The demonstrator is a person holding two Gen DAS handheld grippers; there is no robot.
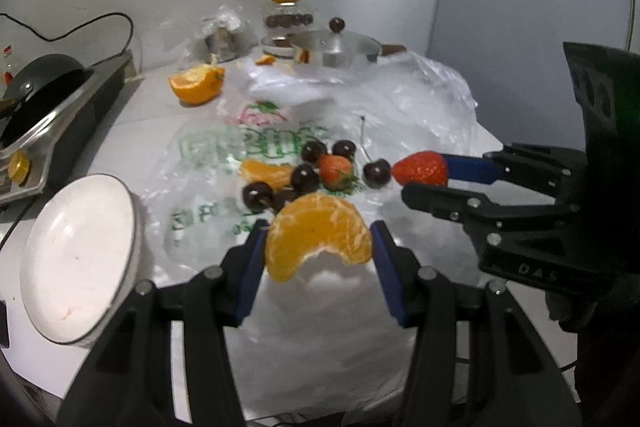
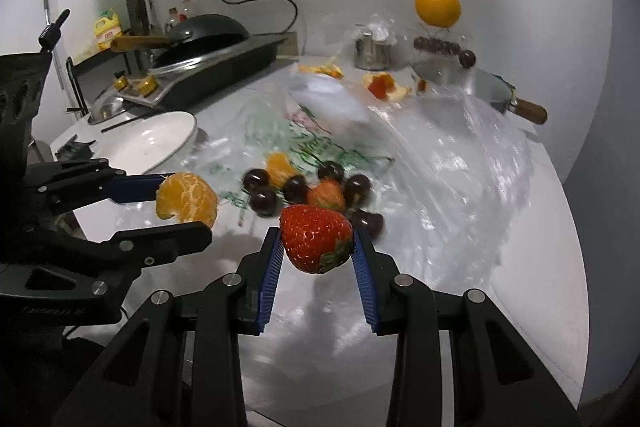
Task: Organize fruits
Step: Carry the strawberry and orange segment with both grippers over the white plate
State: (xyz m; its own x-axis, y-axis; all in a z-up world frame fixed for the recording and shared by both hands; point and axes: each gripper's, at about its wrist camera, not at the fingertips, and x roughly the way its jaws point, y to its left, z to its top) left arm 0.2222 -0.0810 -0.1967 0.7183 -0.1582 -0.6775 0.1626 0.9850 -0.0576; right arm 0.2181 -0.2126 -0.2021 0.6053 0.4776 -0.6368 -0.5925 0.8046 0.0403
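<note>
My left gripper (image 1: pixel 319 239) is clamped on a peeled orange wedge (image 1: pixel 318 237), lifted clear above the plastic bag (image 1: pixel 420 107). Left of the bag sits an empty white plate (image 1: pixel 78 267). On the bag lie cherries (image 1: pixel 304 177), a second strawberry (image 1: pixel 336 171) and another orange piece (image 1: pixel 266 173). My right gripper (image 2: pixel 318 245) grips a strawberry (image 2: pixel 316 237) above the bag's right half. Only the right view shows the wok (image 2: pixel 204 35) beyond the plate. Bare counter (image 2: pixel 520 267) lies right of the bag.
</note>
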